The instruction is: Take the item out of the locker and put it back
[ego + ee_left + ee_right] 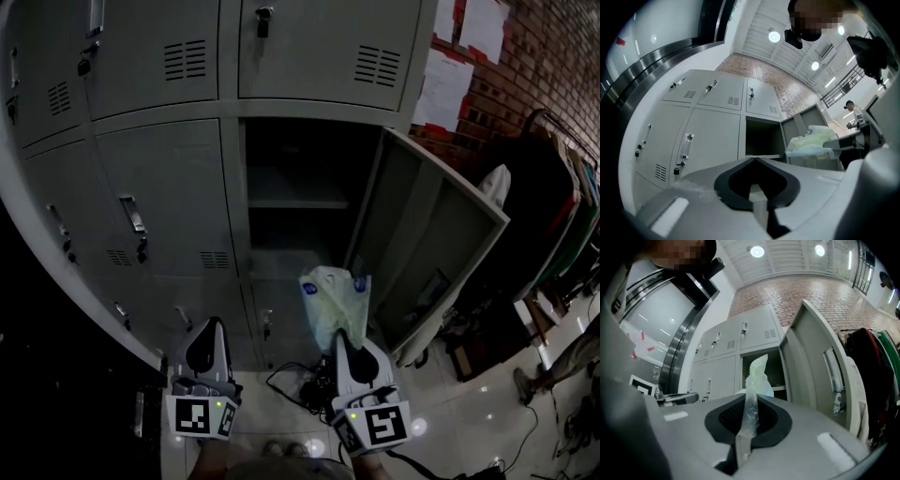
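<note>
While the locker (295, 202) stands open at centre, the right gripper (352, 339) pinches a pale plastic bag (333, 298) in its jaws; the left gripper (208, 330) has jaws closed, empty.

Head camera looks down, gripper cameras up (sharing the locker (298, 178))

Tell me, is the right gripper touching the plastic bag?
Touching. The right gripper view shows the right gripper shut on the plastic bag, a strip pinched between its jaws.

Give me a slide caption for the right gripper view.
Right gripper pinches a pale plastic bag in front of the open locker.
</note>
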Demonstrator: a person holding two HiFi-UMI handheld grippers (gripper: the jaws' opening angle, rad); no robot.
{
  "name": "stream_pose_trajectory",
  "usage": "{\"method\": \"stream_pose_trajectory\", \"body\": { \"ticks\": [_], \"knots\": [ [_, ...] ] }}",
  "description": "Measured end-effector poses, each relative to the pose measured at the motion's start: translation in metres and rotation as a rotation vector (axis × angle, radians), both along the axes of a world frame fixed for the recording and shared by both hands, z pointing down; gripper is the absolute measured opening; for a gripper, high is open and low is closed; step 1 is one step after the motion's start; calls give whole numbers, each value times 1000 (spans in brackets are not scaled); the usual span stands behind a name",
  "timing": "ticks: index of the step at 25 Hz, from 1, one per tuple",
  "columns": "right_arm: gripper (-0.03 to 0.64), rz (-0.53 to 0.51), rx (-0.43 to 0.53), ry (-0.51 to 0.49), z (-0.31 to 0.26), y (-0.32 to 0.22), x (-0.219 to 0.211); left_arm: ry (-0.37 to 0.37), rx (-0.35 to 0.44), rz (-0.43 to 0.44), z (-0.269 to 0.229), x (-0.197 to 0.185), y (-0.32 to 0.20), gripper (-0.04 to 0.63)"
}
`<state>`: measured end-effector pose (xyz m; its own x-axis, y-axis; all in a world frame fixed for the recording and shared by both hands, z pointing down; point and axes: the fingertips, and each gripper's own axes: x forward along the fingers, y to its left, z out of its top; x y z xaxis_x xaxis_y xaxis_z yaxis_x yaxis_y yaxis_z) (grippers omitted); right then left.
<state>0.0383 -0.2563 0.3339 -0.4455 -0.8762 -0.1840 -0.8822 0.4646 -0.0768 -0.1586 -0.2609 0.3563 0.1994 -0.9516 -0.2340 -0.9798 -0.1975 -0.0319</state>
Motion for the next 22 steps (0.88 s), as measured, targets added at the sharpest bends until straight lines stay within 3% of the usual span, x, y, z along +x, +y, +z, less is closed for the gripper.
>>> {"method": "stream_pose_trajectory", "body": {
  "ticks": [16,22],
  "knots": [
    [12,-18,-17,-23,6,14,6,6,41,17,-18,12,3,6],
    [12,-33,-3,-3,-3,-11,-3,11,41,24,-19,13,2,6]
  ]
}}
